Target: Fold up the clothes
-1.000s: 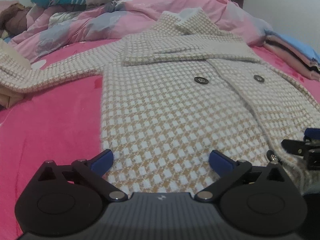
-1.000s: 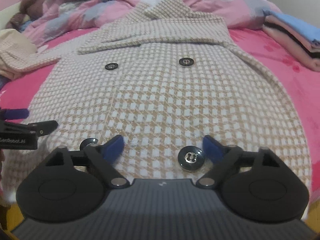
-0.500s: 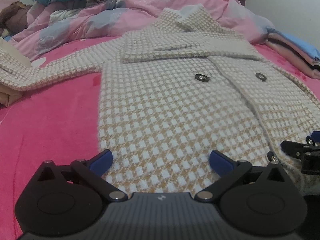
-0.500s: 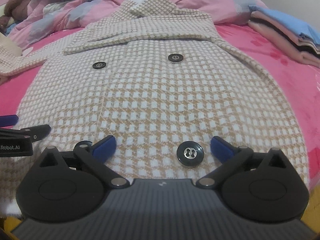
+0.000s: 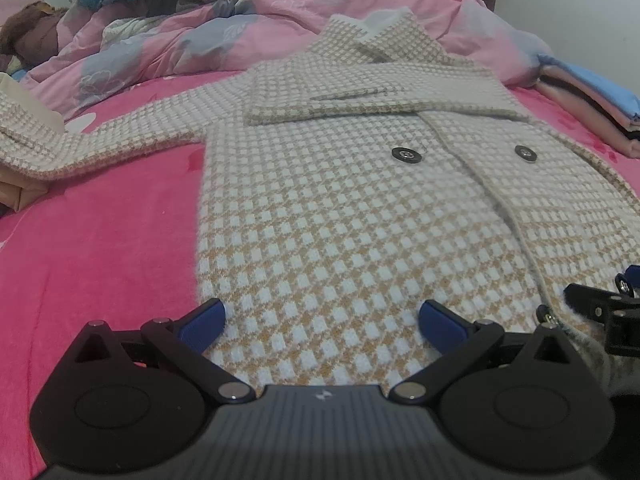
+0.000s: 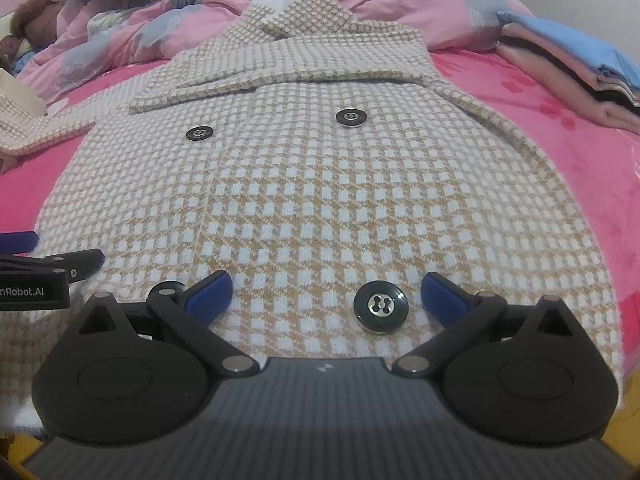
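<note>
Checked coat (image 5: 360,220) flat on pink bed (image 5: 100,240), left gripper (image 5: 322,316) spread wide at hem, right gripper (image 6: 326,294) just opened wide, nothing gripped, hem contact perhaps, unclear, black button (image 6: 380,307) between its fingers.

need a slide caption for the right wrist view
Open right gripper over the hem of a checked coat spread on a pink bed, one button between its fingers.

- Soft, even indoor light, moderately bright; no one source shows.
- Shadows faint, only thin dark lines under the coat (image 5: 360,216) lapel folds at upper centre.
- Small glints on the metal-centred button (image 6: 381,306), lower centre of the right wrist view.
- Strong fisheye bend; the corners fall to black.
- Slight softness and grain throughout, strongest at the upper edges.
- Colours are saturated, the pink bedsheet (image 5: 100,248) nearly glowing.
</note>
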Demonstrator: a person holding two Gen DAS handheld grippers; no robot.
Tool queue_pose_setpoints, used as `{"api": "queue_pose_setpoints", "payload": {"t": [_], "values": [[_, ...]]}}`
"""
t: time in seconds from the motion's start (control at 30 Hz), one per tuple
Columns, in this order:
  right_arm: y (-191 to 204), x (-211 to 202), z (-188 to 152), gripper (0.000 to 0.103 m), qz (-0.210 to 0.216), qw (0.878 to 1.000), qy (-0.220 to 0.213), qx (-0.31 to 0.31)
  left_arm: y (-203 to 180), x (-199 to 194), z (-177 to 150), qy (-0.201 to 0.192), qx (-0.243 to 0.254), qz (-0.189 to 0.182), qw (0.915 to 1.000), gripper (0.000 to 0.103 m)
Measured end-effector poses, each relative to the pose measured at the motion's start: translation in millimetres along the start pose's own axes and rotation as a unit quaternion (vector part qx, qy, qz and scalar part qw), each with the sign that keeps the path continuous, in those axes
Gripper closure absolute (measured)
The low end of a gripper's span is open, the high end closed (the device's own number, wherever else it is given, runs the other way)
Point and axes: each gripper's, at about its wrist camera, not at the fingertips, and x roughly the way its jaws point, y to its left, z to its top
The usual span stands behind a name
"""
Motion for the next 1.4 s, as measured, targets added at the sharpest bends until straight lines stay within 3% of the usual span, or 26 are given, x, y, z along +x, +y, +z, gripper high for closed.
{"api": "queue_pose_setpoints", "payload": {"t": [0.7, 0.97, 1.13, 1.23, 1.4], "values": [[-15, -8, -8, 0.001, 0.046, 0.999, -0.025, 0.013, -2, 0, -1, -0.001, 0.011, 0.004, 0.9999, 0.000], [-2, -20, 26, 0.001, 0.111, 0.992, -0.055, 0.022, -1, -3, 0, -0.010, 0.035, -0.004, 0.9993, 0.000], [19, -23, 51, 0.001, 0.150, 0.985, -0.079, 0.008, 22, -25, 4, -0.044, 0.024, -0.028, 0.9983, 0.000], [35, -20, 64, 0.001, 0.177, 0.980, -0.086, 0.004, 46, -42, 3, -0.072, 0.002, -0.010, 0.9973, 0.000], [64, -17, 79, 0.001, 0.229, 0.969, -0.092, -0.007, 110, -70, -3, -0.137, -0.049, 0.075, 0.9865, 0.000]]}}
